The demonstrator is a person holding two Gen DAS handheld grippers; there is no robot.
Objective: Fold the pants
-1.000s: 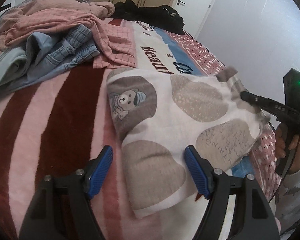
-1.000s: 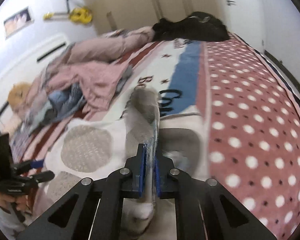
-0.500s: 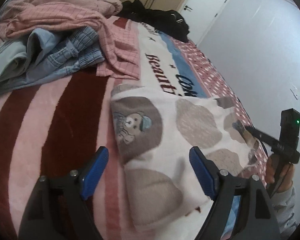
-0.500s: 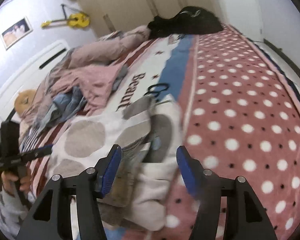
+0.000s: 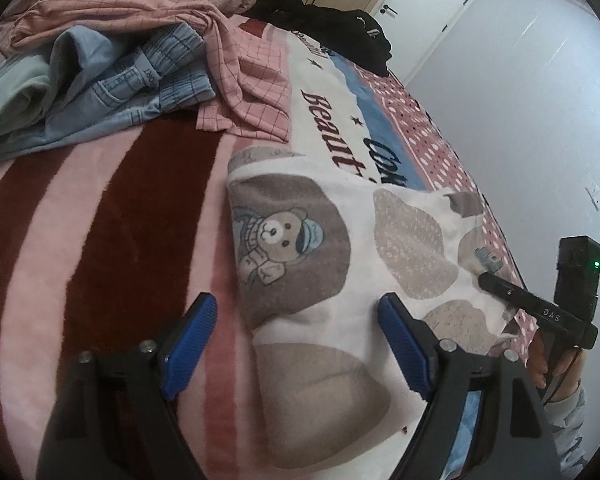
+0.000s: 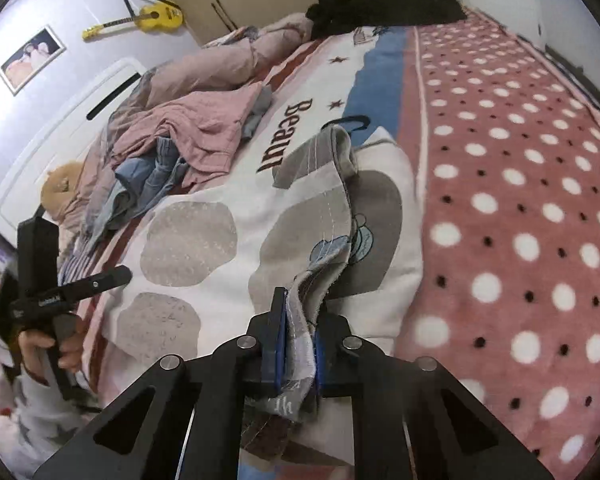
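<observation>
Plainly the right tool (image 6: 296, 344) is clenched on a bunched hem of the pants (image 6: 236, 240), a raised ridge of cloth running forward from its tips; the left tool (image 5: 296, 344) is released, its blue pads spread wide above the near end of the pants (image 5: 340, 264) and gripping nothing. The pants, white with grey blotches and a bear print, lie partly folded on the bed (image 5: 100, 220), between the dark-striped part of the blanket and the dotted pink part (image 6: 520, 200); a heap of pink and denim clothes (image 5: 120, 60) sits well apart at the far side. To do this fold well, I judge the right tool should carry its edge level across and lay it square on the opposite edge, while the left pins the near corner so nothing drags; watch for the ridge twisting. Readable writing: "Beaut" on the blanket (image 6: 288, 136), with a second word cut off; "DAS" on the right tool's finger (image 5: 552, 314) in the left view.
</observation>
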